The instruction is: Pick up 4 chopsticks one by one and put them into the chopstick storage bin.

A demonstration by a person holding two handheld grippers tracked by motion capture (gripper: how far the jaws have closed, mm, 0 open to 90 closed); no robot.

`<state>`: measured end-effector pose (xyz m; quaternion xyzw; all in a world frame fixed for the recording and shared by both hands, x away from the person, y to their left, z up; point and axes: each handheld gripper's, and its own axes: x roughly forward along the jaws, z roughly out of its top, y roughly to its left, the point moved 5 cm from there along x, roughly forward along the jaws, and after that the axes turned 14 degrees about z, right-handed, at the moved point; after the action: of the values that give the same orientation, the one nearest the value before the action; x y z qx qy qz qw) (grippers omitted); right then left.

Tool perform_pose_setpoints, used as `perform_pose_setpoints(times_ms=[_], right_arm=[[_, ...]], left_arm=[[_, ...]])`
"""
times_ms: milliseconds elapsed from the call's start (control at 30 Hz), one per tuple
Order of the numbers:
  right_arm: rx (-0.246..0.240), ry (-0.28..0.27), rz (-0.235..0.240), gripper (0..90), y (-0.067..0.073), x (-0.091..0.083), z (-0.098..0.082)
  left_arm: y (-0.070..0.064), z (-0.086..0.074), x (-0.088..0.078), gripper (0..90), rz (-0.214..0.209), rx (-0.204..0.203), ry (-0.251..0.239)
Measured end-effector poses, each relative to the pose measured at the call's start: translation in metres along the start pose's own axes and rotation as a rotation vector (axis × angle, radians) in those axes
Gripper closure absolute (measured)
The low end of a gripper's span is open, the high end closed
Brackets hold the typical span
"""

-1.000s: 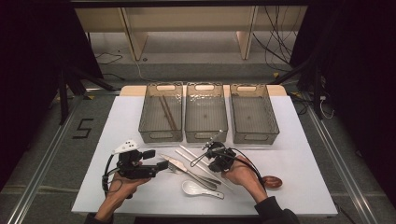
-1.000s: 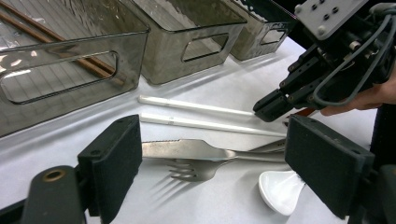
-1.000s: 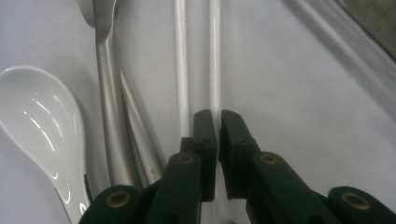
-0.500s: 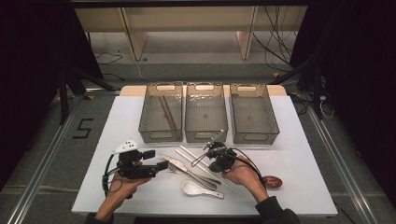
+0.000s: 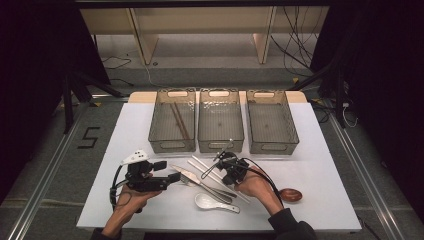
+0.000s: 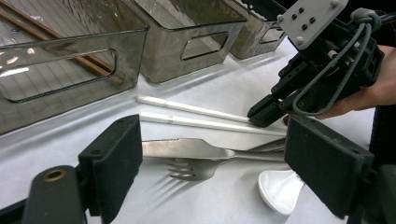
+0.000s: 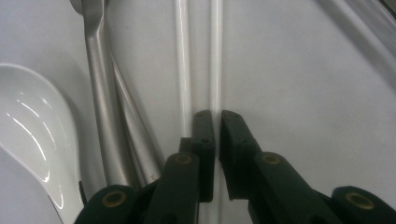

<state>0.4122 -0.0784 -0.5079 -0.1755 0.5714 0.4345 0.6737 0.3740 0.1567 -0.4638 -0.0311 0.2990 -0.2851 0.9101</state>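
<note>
White tabletop (image 5: 325, 165), three smoky clear bins along the far side. Left bin (image 5: 172, 122) has a pair of brown chopsticks (image 5: 179, 120) lying lengthwise inside; mid bin (image 5: 220, 120) & right bin (image 5: 271, 120) stand beside it in a row.

Near edge, left: left gripper (image 5: 170, 172) held low over the table, pointing twd the cutlery, jaws spread wide w/ nothing between the pads. In the left gripper view its pads frame the knife (image 6: 187, 148) and fork (image 6: 194, 169), which lie just in front of it, not touched.

Centre: two white chopsticks (image 5: 210, 172) lie side by side on the table, running diagonally from near the mid bin twd the person. Knife + fork overlap just left of them; white ceramic spoon (image 5: 212, 202) sits nearer the person, just below the metal pieces.

Right gripper (image 5: 223, 161) comes down on the chopsticks. Right gripper view: jaws nearly pressed together, pinching one white chopstick (image 7: 215, 60) in the thin gap between the pads; the other stick (image 7: 183, 60) runs just beside the left pad, outside the grip. Both sticks rest on the table.

Far right: brown wooden spoon (image 5: 291, 194) by the right wrist, well apart from the rest.
</note>
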Motion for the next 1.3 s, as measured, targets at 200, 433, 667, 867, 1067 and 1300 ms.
perform_pose_setpoints(times_ms=[200, 433, 667, 867, 1067, 1300], right_arm=[[0.006, 0.013, -0.004, 81.3, 0.001, 0.002, 0.006], [0.004, 0.028, -0.024, 82.5, 0.001, 0.004, 0.013], [-0.008, 0.058, -0.033, 84.7, 0.002, 0.005, 0.016], [-0.036, 0.066, -0.033, 85.7, 0.001, 0.004, 0.016], [-0.054, 0.024, -0.018, 85.9, 0.003, -0.002, 0.017], [-0.038, -0.027, -0.005, 86.0, 0.003, -0.016, 0.016]], left_arm=[[0.000, 0.000, 0.000, 18.9, -0.002, 0.002, 0.001], [-0.001, 0.000, 0.000, 19.0, -0.003, 0.002, 0.001], [-0.001, 0.000, 0.000, 19.0, -0.004, 0.003, 0.004], [-0.001, 0.000, 0.000, 19.3, -0.003, 0.004, 0.005], [0.000, 0.000, 0.001, 19.5, 0.001, -0.004, 0.001], [0.001, -0.001, 0.004, 19.8, 0.002, -0.014, 0.018]])
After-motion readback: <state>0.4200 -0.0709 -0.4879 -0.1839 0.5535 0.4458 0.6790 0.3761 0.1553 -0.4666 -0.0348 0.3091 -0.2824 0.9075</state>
